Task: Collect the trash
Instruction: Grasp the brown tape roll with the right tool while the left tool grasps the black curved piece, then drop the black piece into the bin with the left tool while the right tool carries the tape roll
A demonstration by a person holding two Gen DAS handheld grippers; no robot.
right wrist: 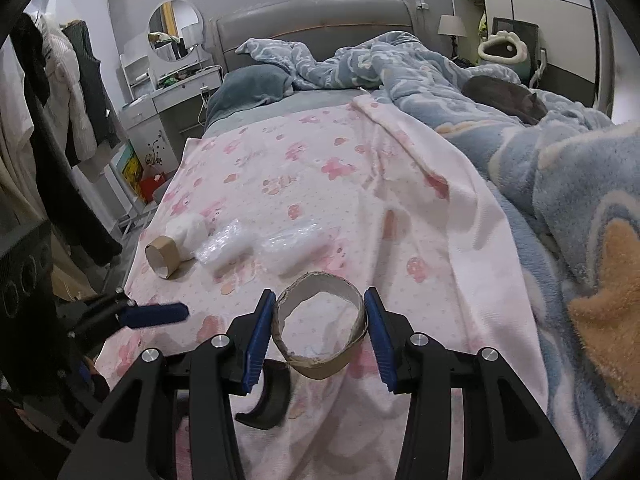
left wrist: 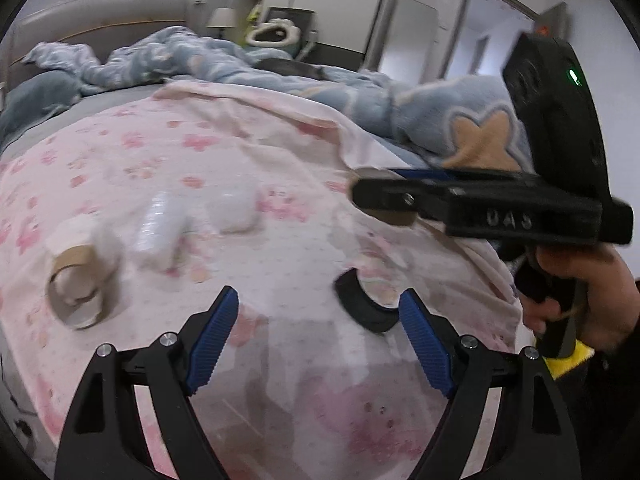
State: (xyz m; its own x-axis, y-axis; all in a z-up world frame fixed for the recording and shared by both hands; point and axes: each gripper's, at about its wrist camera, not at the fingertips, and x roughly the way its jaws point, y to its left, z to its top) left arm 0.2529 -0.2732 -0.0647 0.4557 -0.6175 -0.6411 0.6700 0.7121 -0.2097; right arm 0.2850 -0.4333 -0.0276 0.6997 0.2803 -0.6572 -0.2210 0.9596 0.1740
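My right gripper (right wrist: 319,294) is shut on a flattened cardboard tape ring (right wrist: 320,368), held just above the pink flowered sheet (right wrist: 328,152). On the sheet to the left lie a cardboard tube (right wrist: 162,256) stuffed with white tissue and two clear plastic wrappers (right wrist: 226,248) (right wrist: 292,246). My left gripper (left wrist: 320,308) stands open above the sheet with nothing between its fingers. The tube (left wrist: 76,292) and the wrappers (left wrist: 160,232) (left wrist: 234,210) lie ahead of it to the left. The right gripper (left wrist: 384,198) shows side on at the right.
A black curved piece (left wrist: 364,308) lies on the sheet near the left gripper's right finger. A blue fleece blanket (right wrist: 560,168) is heaped along the right, with a grey cat (right wrist: 508,96) lying on it. The bed's left edge drops toward a dresser (right wrist: 172,100) and hanging clothes (right wrist: 80,92).
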